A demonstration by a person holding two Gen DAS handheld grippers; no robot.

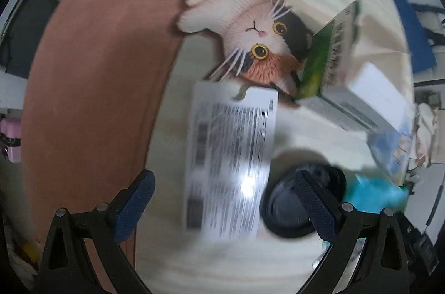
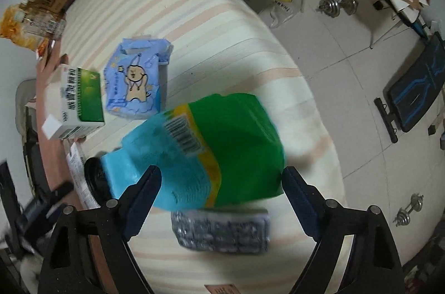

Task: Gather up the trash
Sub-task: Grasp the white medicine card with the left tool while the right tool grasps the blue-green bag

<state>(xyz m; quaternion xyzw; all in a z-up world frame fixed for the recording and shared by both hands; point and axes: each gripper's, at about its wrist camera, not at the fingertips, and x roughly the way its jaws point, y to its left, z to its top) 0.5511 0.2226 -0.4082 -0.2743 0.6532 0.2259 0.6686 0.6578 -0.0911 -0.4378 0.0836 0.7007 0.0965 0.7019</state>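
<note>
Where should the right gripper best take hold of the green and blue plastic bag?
Probably across the green and blue plastic bag at its middle, from above. It lies flat and puffy on the striped cloth, and the open right gripper already has a finger on each side of it, so the soft film should bunch up.

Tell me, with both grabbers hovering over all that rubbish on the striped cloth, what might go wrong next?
1. The right gripper is open over the green and blue bag, which looks soft and bulky; the jaws may pinch only a fold and lose it.
2. The left gripper hangs between a flat printed packet and a black lid; closing could catch both or push the thin packet away.
3. Both views are blurred, so aim may be off.
</note>
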